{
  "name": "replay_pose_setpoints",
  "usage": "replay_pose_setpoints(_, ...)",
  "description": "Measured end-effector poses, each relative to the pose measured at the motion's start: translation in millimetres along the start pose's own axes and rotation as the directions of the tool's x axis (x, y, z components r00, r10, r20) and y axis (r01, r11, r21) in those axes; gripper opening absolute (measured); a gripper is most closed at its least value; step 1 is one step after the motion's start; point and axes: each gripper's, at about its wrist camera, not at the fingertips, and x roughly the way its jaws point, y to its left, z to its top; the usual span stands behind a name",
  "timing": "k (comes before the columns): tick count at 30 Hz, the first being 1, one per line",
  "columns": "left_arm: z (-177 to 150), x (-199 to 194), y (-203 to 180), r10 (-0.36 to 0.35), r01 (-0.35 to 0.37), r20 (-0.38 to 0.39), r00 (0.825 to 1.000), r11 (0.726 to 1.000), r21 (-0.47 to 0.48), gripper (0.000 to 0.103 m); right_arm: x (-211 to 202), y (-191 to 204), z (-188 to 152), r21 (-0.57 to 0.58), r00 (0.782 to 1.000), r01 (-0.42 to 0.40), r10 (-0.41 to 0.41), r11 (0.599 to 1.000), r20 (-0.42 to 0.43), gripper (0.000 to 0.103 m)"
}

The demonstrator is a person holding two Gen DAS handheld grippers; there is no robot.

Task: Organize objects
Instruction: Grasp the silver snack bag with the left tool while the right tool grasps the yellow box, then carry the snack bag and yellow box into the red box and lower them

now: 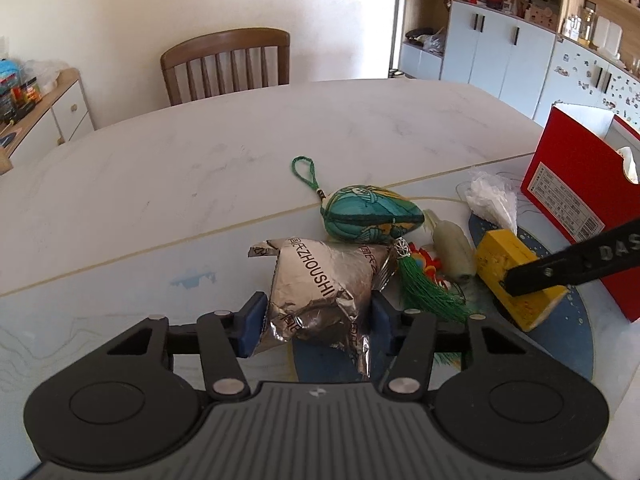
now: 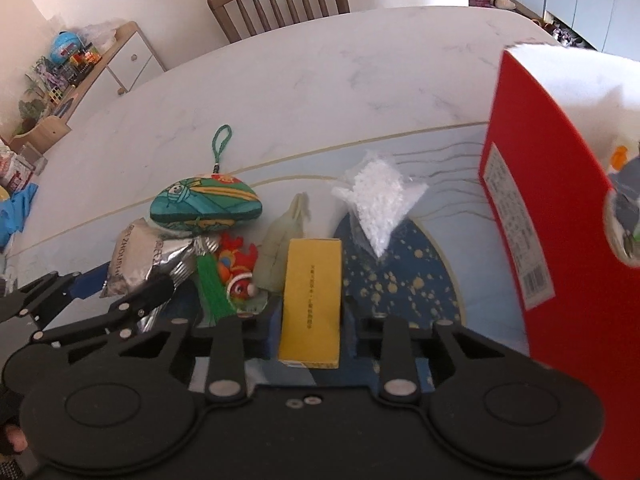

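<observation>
Silver foil pouch point(image 1: 316, 292), crinkled, sits clamped between the blue pads of the left tongs point(image 1: 318, 316), low over the table point(image 1: 160, 184) near its front edge. Print on it reads "ZHOUSHI" plus Chinese chars too creased to read. Right tongs point(image 2: 310, 320) are closed on a yellow box point(image 2: 310, 300), held lengthwise betw. the fingers; a thin line of small Chinese print runs down its top, unreadable.

Cluster just behind both: green embroidered sachet point(image 1: 372, 216) w/ cord loop and green tassel point(image 1: 428, 292), touching the pouch's far corner; small red plush toy point(image 2: 238, 272); pale leaf-shaped item point(image 2: 280, 252) just beside the box; clear bag of white granules point(image 2: 376, 204) further back. Most lie on a dark blue round mat point(image 2: 400, 276) w/ gold speckles.

Right side is walled by a tall red carton point(image 2: 560, 200), white label w/ barcode, text too small. Left and far half of the table lie open, pale marble look, a thin gold line curving across. "DAS..." shows on the right tongs' arm in the left wrist view.

Beyond: wooden slat-back chair point(image 1: 228, 64) at far edge, low cabinet point(image 1: 44, 116) w/ clutter at left, white cupboards and shelves point(image 1: 520, 20) at right.
</observation>
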Motion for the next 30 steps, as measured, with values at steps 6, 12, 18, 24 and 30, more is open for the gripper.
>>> replay_pose_setpoints(6,-11,-15,1,0.003,-0.004,-0.024,1.0,0.998,-0.057,0.052,-19,-7,-14,0.002,0.999,-0.034,0.034,0.999,0.005,0.028)
replay_pose_setpoints(12,-21,-38,-6,0.005,-0.008,-0.028,1.0,0.996,-0.09,0.049,-40,-12,-25,-0.014,0.997,-0.068,0.069,0.998,0.029,0.028)
replay_pose_setpoints(18,-26,-63,-16,-0.012,0.011,-0.007,1.0,0.995,-0.096,0.046,-69,-19,-37,-0.031,0.993,-0.103,0.105,0.994,0.055,0.028)
replay_pose_setpoints(24,-30,-77,-27,0.011,-0.011,-0.005,1.0,0.995,-0.098,0.042,-94,-31,-43,-0.048,0.988,-0.131,0.134,0.99,0.076,0.028)
replay_pose_setpoints(30,-24,-104,-44,0.01,-0.007,0.028,1.0,0.993,-0.119,0.041,-122,-44,-43,-0.077,0.982,-0.147,0.155,0.986,0.106,0.028)
